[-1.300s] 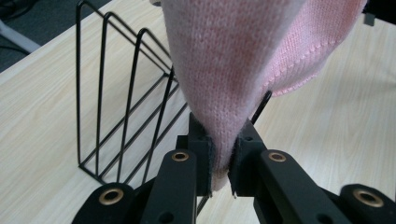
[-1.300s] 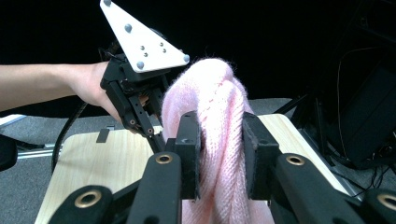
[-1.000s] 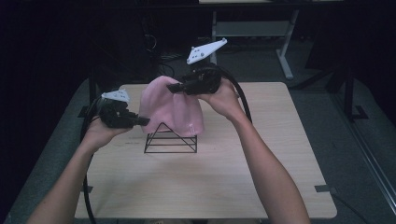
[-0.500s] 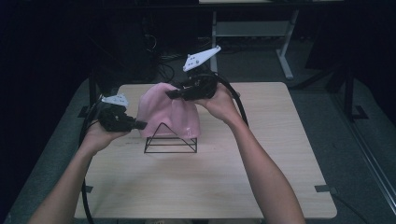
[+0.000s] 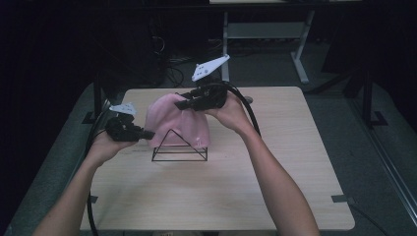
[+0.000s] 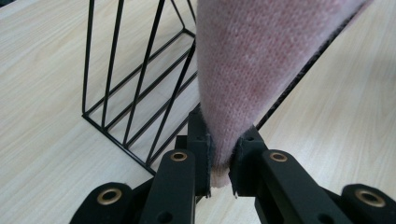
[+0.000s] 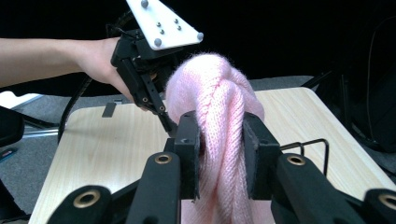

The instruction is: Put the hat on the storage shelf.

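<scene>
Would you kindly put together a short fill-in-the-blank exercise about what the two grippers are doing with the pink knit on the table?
1. Both grippers are shut on the same pink knit ____.
2. The left gripper pinches the knit hat at its lower ____.
3. The hat hangs over a black ____ stand on the wooden table.
4. The right gripper grips the hat at its ____, a bunched fold between its jaws.

Missing words: hat; edge; wire; top

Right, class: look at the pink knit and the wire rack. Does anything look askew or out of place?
Yes. The pink knit hat is bunched and pulled out of shape over the black wire rack. The left gripper pinches its lower edge, and the right gripper squeezes a thick fold at the top.
</scene>
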Available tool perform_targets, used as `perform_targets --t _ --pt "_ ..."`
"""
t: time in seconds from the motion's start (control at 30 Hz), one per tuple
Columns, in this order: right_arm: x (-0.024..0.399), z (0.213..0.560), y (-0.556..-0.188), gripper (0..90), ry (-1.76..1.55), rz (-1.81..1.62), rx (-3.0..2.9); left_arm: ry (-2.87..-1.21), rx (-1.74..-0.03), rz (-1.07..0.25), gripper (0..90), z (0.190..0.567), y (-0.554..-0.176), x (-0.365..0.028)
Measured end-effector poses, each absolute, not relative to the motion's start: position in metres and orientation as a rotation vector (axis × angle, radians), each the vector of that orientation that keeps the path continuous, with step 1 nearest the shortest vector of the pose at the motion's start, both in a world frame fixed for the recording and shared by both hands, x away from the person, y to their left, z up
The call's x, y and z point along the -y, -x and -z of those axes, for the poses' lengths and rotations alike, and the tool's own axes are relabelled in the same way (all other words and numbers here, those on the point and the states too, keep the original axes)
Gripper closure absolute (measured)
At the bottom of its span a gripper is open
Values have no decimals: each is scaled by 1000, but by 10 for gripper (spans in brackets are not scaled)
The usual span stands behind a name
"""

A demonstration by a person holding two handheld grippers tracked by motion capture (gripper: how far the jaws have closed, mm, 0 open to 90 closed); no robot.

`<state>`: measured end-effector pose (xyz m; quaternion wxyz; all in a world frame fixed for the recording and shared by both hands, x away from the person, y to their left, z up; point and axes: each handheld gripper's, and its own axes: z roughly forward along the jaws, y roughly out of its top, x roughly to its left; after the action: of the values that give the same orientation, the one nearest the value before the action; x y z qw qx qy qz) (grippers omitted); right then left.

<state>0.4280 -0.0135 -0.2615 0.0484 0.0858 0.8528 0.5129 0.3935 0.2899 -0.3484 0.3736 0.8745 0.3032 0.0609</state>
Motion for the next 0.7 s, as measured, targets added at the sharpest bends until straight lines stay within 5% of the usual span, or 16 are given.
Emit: perform_targets --t 0.7 --pt "13 279 -426 702 -270 -1541 -2642 -2310 -804 -170 800 358 -398 -285"
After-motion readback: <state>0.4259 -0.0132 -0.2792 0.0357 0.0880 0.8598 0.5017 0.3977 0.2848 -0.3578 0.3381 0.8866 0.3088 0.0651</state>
